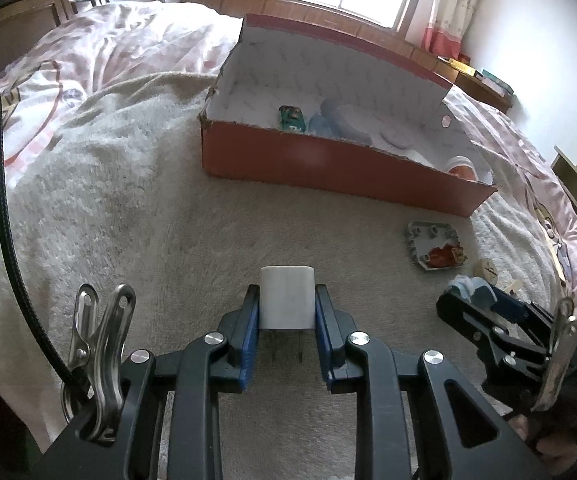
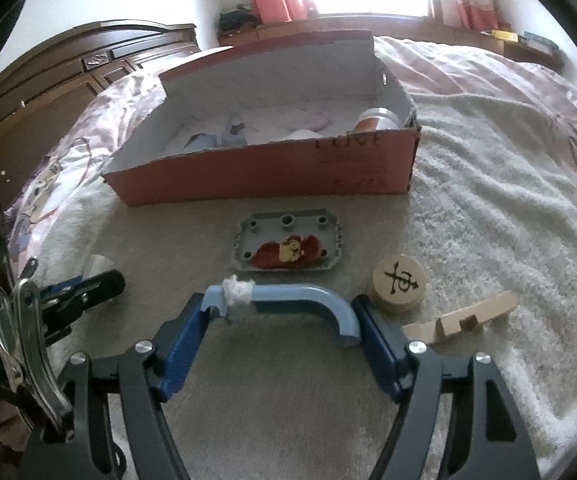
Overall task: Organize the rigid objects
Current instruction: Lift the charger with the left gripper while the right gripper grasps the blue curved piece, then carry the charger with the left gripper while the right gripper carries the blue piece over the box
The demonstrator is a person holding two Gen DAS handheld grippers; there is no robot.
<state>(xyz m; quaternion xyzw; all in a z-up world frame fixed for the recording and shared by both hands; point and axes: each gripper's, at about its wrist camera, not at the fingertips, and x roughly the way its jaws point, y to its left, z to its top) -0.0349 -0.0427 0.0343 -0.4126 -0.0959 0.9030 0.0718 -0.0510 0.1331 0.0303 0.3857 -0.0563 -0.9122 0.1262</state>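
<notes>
left tool [image 1: 287, 312] clamping white plug [image 1: 287, 297], right tool [image 2: 280, 316] gripping blue handle [image 2: 308, 300]

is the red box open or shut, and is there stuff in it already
Open: the red box has no lid over it, showing its white inside. Not empty: a jar and a blue bottle lie inside.

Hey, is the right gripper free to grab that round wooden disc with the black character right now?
Probably not yet. The right gripper already clamps a curved blue plastic piece. The round wooden disc lies unobstructed on the blanket beside its right finger.
</notes>
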